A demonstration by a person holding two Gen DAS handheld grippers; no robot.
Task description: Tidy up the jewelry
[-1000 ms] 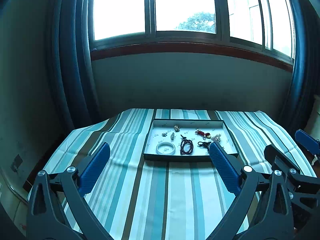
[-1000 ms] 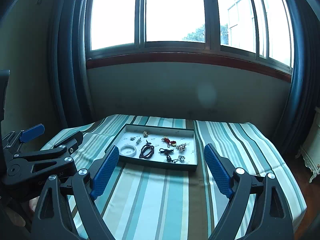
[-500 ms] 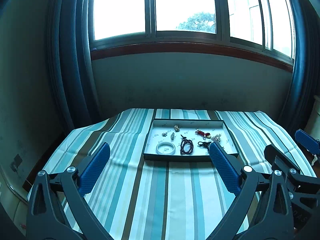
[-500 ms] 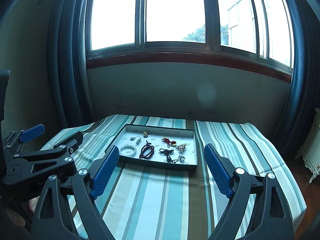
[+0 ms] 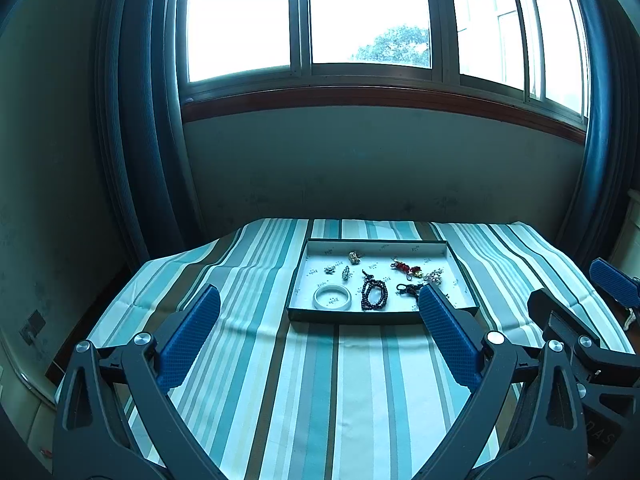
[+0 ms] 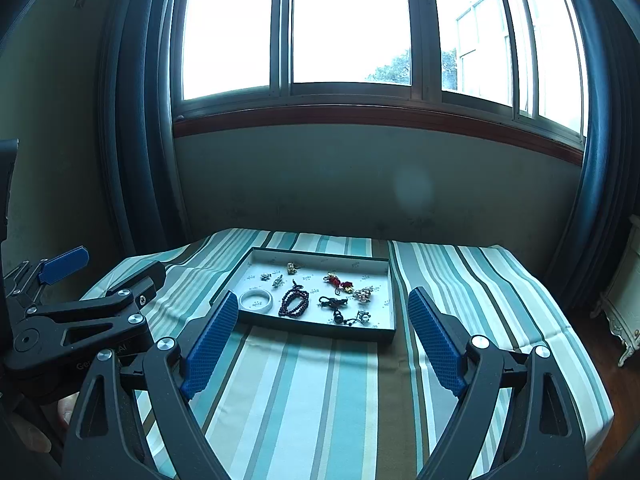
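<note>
A shallow dark-rimmed tray with a pale floor lies on the striped tablecloth. In it are a white bangle, a dark bead bracelet, a red charm, small silver and gold pieces and a black pendant. My left gripper hovers short of the tray, open and empty, blue pads wide apart. My right gripper is likewise open and empty in front of the tray.
The table carries a cloth of teal, white and brown stripes and stands against a wall under a wide window, dark curtains on both sides. A white cabinet stands off the right edge. Each gripper shows at the edge of the other's view.
</note>
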